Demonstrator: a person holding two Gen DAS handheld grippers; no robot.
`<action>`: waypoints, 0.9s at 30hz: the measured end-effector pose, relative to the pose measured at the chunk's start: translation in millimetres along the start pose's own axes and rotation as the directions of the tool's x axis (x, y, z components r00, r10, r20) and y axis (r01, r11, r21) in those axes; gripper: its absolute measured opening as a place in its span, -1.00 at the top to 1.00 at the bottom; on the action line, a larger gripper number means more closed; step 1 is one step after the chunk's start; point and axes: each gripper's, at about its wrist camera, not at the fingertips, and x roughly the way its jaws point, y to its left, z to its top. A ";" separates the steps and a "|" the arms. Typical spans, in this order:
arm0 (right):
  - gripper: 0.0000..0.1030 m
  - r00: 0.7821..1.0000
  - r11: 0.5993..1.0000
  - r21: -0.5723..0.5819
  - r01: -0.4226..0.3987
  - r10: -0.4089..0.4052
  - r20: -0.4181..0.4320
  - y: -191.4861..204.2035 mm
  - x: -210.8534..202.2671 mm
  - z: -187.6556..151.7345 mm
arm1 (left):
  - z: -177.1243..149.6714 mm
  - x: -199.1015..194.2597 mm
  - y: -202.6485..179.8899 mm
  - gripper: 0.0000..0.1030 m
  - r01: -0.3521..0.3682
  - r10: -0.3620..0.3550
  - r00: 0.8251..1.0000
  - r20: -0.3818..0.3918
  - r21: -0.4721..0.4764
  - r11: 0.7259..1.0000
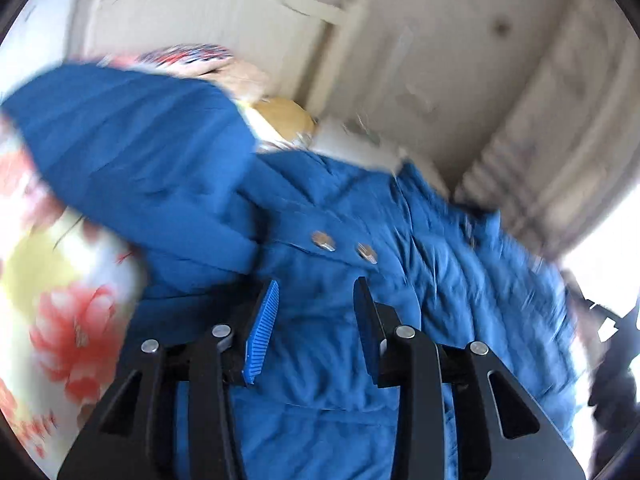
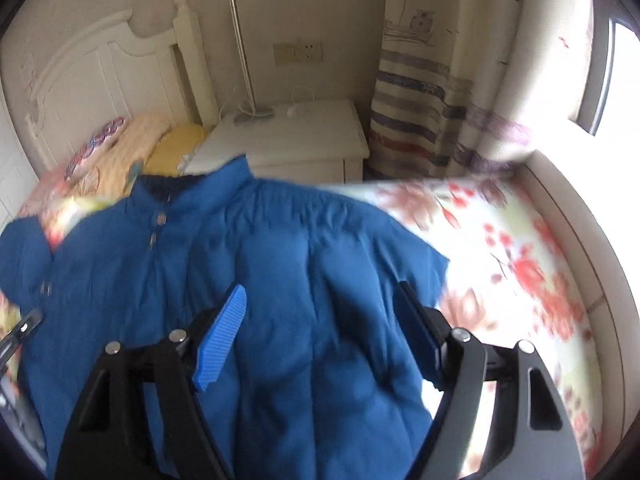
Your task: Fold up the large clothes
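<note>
A large blue padded jacket (image 2: 256, 264) lies spread on a bed with a floral sheet (image 2: 520, 264), collar toward the headboard, snap buttons (image 2: 160, 219) down its front. In the left wrist view the jacket (image 1: 400, 240) has one sleeve (image 1: 132, 160) folded across its body beside two snaps (image 1: 344, 246). My left gripper (image 1: 316, 292) is open just above the jacket's front and holds nothing. My right gripper (image 2: 322, 292) is open wide above the jacket's right half and holds nothing. The left view is motion-blurred.
A white headboard (image 2: 92, 64) and pillows (image 2: 132, 148) stand at the bed's far end. A white nightstand (image 2: 296, 136) with a lamp (image 2: 244, 56) is behind the jacket. Striped curtains (image 2: 432, 92) and a window ledge (image 2: 580, 220) run along the right.
</note>
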 end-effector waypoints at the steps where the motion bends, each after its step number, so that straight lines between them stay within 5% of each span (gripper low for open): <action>1: -0.47 0.999 1.000 -0.010 0.009 -0.009 -0.051 2.1 13.2 0.6 | 0.9 -5.2 8.0 0.37 0.003 -0.003 1.000 0.012 -0.042 0.999; 3: -0.49 0.989 0.999 -0.047 0.022 -0.029 -0.147 6.9 38.9 -1.4 | 2.0 -8.3 23.9 0.37 0.000 0.002 1.000 0.022 -0.118 0.993; 10: -0.54 1.000 0.999 -0.044 -0.001 0.002 0.024 35.8 -7.0 -9.8 | 2.6 -8.1 37.0 0.36 0.017 -0.011 0.999 0.032 -0.186 0.982; 13: -0.67 0.993 0.975 -0.224 -0.002 -0.024 -0.113 72.2 20.9 -28.2 | 2.4 -4.9 34.2 0.35 0.010 -0.006 1.000 0.024 -0.172 0.985; 16: -0.67 0.995 0.971 -0.231 0.063 -0.080 -0.062 83.0 6.3 -31.6 | 2.4 -2.8 33.5 0.35 0.006 -0.003 1.000 0.016 -0.169 0.986; 20: -0.67 0.998 0.972 -0.233 -0.032 0.043 0.043 107.4 -43.4 -56.4 | 1.9 -2.3 32.0 0.35 0.003 0.000 1.000 0.015 -0.162 0.987; 24: -0.69 0.995 0.922 -0.378 -0.085 0.058 -0.081 147.7 -31.5 -93.3 | 1.3 -2.2 28.8 0.35 0.000 0.001 1.000 0.013 -0.141 0.990; 27: -0.70 0.997 0.943 -0.326 -0.072 0.057 -0.054 144.9 -37.9 -88.8 | 3.3 -3.9 30.3 0.35 0.028 -0.027 1.000 0.008 -0.149 0.988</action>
